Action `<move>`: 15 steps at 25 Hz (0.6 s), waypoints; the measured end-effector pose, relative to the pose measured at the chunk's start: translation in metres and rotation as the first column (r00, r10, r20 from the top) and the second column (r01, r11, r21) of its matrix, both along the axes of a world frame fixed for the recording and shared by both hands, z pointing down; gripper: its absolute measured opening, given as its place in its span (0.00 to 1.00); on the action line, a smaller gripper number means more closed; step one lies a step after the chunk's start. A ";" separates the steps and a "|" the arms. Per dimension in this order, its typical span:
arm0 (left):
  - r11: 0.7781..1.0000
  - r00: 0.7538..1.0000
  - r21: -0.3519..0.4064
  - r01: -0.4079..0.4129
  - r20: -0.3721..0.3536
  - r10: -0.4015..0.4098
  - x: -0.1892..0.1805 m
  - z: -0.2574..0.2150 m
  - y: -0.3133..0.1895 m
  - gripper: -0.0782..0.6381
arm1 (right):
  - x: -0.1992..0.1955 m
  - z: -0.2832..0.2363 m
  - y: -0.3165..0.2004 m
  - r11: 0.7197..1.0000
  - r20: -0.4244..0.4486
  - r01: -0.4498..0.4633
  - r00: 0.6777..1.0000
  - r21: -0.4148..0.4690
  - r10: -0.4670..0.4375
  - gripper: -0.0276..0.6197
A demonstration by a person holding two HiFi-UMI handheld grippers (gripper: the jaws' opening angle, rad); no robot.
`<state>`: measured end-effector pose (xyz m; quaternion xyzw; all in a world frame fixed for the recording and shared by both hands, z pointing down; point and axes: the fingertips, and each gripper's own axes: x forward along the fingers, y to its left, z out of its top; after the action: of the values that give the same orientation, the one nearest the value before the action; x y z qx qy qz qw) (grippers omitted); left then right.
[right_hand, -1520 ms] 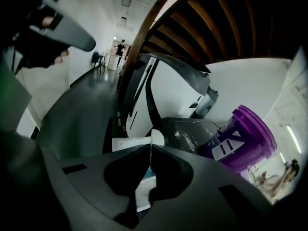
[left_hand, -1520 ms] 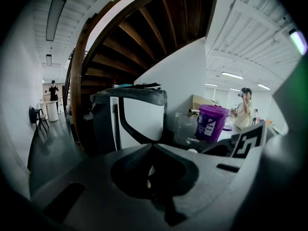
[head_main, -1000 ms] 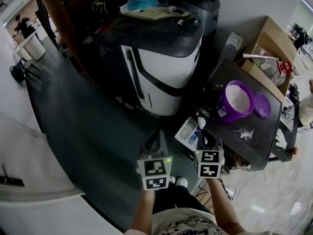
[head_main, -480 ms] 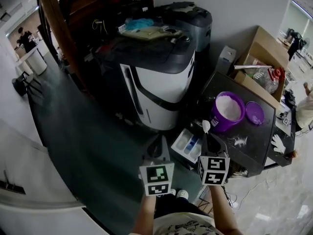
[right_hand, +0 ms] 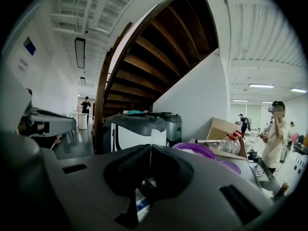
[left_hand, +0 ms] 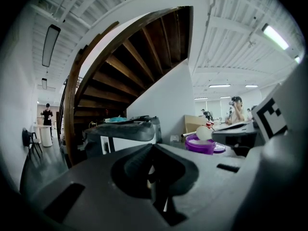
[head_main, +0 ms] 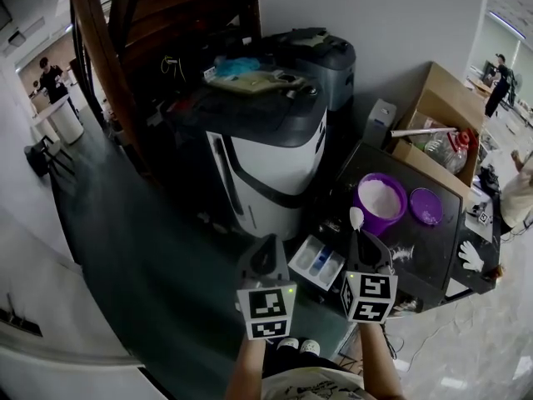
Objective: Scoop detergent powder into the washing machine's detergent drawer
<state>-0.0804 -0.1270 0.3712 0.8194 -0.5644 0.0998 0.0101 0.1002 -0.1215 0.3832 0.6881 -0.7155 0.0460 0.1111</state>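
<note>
My right gripper [head_main: 360,240] is shut on the handle of a white scoop [head_main: 356,217], whose bowl stands upright just left of the purple tub [head_main: 380,200] of white powder on the black table [head_main: 433,252]. From the right gripper view [right_hand: 150,148], the scoop [right_hand: 158,136] rises from the shut jaws, with the tub [right_hand: 193,150] behind. The white detergent drawer [head_main: 316,261] with its blue insert juts out below the washing machine [head_main: 271,152], between the two grippers. My left gripper [head_main: 266,244] hangs shut and empty left of the drawer, also in its own view [left_hand: 153,147].
The tub's purple lid [head_main: 426,207] lies right of the tub, and spilled powder [head_main: 401,252] marks the table. A cardboard box [head_main: 441,123] with a bottle stands behind. A wooden staircase [head_main: 125,23] rises at the left. People stand far off.
The right gripper has carried the scoop from above the drawer's right edge toward the purple tub. The left gripper stayed beside the drawer. The head camera has shifted.
</note>
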 end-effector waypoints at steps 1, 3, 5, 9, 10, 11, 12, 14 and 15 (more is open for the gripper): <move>1.000 1.000 0.007 0.000 0.000 0.000 0.001 -0.003 0.001 0.11 | 0.001 -0.004 0.001 1.000 0.003 -0.001 1.000 0.010 0.001 0.07; 1.000 1.000 0.019 0.001 -0.002 -0.001 0.002 -0.009 0.001 0.11 | 0.004 -0.012 0.001 1.000 0.007 -0.001 1.000 0.028 0.001 0.07; 1.000 1.000 0.030 0.001 -0.004 -0.001 0.003 -0.014 0.001 0.11 | 0.006 -0.018 0.002 0.999 0.009 -0.003 1.000 0.042 0.003 0.07; 0.999 1.000 0.053 -0.002 -0.009 0.003 0.006 -0.025 0.003 0.11 | 0.009 -0.030 0.007 0.997 0.014 -0.007 1.000 0.072 0.006 0.07; 0.998 1.000 0.059 -0.003 -0.011 0.003 0.006 -0.028 0.004 0.11 | 0.010 -0.033 0.008 0.997 0.016 -0.008 1.000 0.079 0.007 0.07; 0.998 1.000 0.065 -0.002 -0.011 0.003 0.007 -0.031 0.004 0.11 | 0.011 -0.037 0.009 0.996 0.018 -0.008 1.000 0.086 0.007 0.07; 0.997 1.000 0.072 -0.002 -0.011 0.003 0.007 -0.034 0.004 0.11 | 0.011 -0.040 0.009 0.996 0.021 -0.008 1.000 0.094 0.006 0.07; 0.996 1.000 0.085 -0.001 -0.012 0.002 0.008 -0.039 0.005 0.11 | 0.013 -0.046 0.012 0.994 0.027 -0.007 1.000 0.111 0.004 0.07; 0.996 1.000 0.090 0.000 -0.014 0.002 0.008 -0.041 0.006 0.11 | 0.014 -0.049 0.013 0.993 0.031 -0.008 1.000 0.120 0.004 0.07</move>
<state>-0.0719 -0.1213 0.3306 0.8199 -0.5679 0.0686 -0.0230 0.1141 -0.1082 0.3345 0.6950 -0.7165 0.0139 0.0586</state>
